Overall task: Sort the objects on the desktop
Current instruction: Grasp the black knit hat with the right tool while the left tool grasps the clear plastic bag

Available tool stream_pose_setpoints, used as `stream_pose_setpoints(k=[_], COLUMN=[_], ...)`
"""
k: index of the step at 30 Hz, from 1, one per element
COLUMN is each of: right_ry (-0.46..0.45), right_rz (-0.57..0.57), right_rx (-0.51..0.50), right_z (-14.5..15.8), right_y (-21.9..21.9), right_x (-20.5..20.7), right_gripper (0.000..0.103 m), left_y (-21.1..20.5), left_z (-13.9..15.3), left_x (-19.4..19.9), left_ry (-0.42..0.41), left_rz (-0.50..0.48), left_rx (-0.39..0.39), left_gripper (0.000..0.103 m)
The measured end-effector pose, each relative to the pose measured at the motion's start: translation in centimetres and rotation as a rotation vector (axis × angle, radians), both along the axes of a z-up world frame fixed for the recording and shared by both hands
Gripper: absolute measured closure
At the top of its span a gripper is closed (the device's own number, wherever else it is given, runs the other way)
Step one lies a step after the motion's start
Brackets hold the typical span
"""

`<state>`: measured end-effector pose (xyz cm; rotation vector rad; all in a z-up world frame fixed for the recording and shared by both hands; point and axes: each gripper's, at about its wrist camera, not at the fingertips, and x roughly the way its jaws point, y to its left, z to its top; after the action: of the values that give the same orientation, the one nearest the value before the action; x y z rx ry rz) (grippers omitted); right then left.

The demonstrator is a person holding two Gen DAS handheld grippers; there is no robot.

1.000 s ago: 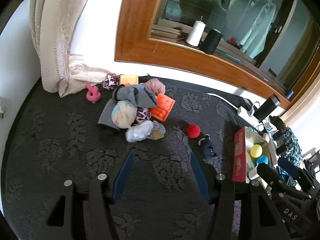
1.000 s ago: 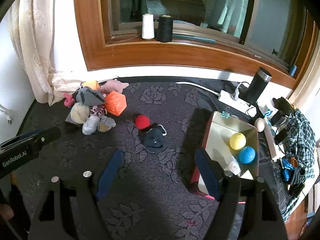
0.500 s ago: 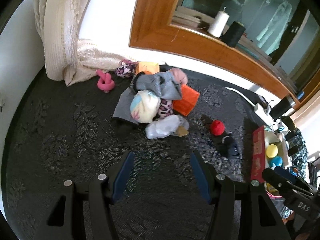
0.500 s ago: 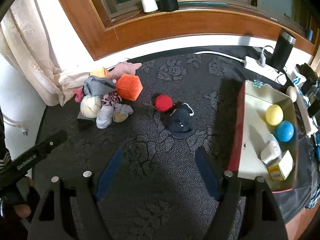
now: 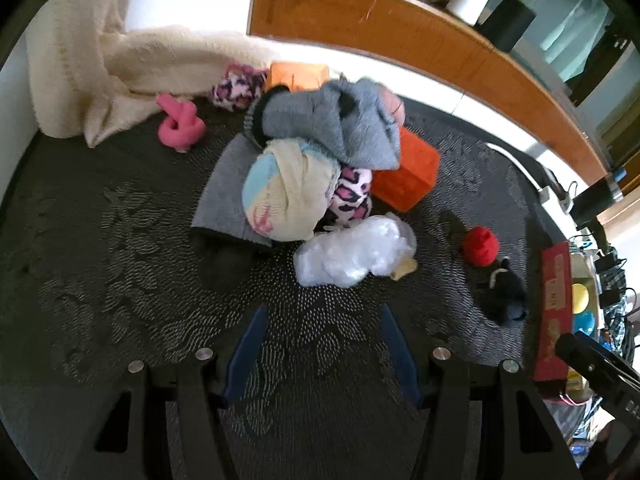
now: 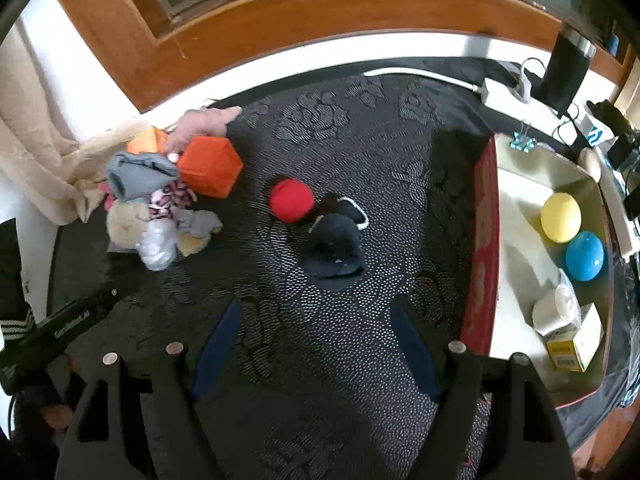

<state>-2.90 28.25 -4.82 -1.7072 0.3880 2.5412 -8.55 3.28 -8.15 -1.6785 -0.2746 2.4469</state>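
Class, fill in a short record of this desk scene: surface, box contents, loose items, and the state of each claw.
surface: dark floral-patterned tablecloth
box: red-sided cardboard box holding a yellow ball, a blue ball, and a small yellow carton
loose items: red yarn ball beside a dark navy sock; orange fabric cube in the soft-toy pile
left claw: open, empty
right claw: open, empty

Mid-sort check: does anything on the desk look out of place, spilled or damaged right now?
Nothing looks spilled or damaged. What stands out is the unsorted heap of soft items at the far left, piled on one another, and the red ball and dark sock lying loose mid-table, outside the box. Both grippers, left and right, are open and empty.
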Motion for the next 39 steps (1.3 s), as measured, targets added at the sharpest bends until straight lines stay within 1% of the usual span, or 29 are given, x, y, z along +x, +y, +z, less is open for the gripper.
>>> stream_pose_setpoints(k=[2, 9, 14, 17, 18, 19, 20, 21, 22, 23, 27, 32, 39], right_ry=[-0.019, -0.064, -0.075, -0.076, -0.077, -0.079, -0.083, -0.088, -0.093, -0.092, -0.07, -0.011, 0.05], right_rz=[-0.012, -0.049, -0.061, -0.061, -0.056, -0.05, -0.042, -0.033, -0.017, -0.007, 0.025, 0.034, 0.025], right_rx=[-0.002, -0.005, 0.01, 0.02, 0.025, 0.029, 0.026, 0.021, -0.004, -0.009, -0.005, 0.021, 0.018], right_z=[-0.7, -2.9, -4.1, -5.0, -5.3, -5.5, -5.8, -6.0, -6.3, -6.2, -5.4, -3.0, -0.4], right_y=[0.4, 1.2, 1.2, 1.0, 0.9, 0.8, 0.6, 0.5, 0.4, 0.2, -0.5, -0.5, 1.2], right_x=[-0.5, -2.1, -3.5, -4.4, -4.7, -4.9, -5.1, -5.2, -5.3, -5.2, -4.5, -3.3, -1.3], right_gripper=[0.024, 0.024, 0.024, 0.024, 0.024, 0.024, 0.027, 0.038, 0.044, 0.05, 0.052, 0.052, 0.052], left_y=[0.2, 1.2, 1.9, 2.1, 2.1, 2.1, 2.0, 1.9, 1.8, 1.7, 1.3, 1.3, 2.9], left_z=[-0.9, -2.6, -3.8, -3.9, -3.9, -3.9, -3.9, -3.9, -3.8, -3.6, -2.5, -0.4, 3.2], left_x=[-0.9, -2.7, -3.9, -4.0, -3.9, -3.8, -3.7, -3.6, -3.5, -3.3, -2.2, -0.6, 1.7], left_ry=[-0.013, -0.018, -0.021, -0.007, -0.006, -0.006, -0.005, -0.004, -0.003, -0.004, 0.007, 0.038, 0.105], left_rz=[-0.006, -0.031, -0.049, -0.06, -0.066, -0.074, -0.077, -0.078, -0.077, -0.075, -0.068, -0.071, -0.094], left_rx=[-0.003, -0.005, -0.007, -0.004, 0.003, 0.013, 0.017, 0.02, 0.023, 0.026, 0.027, 0.018, 0.022], left_gripper=[0.042, 0.042, 0.042, 0.042, 0.05, 0.056, 0.056, 0.057, 0.058, 0.059, 0.06, 0.06, 0.06])
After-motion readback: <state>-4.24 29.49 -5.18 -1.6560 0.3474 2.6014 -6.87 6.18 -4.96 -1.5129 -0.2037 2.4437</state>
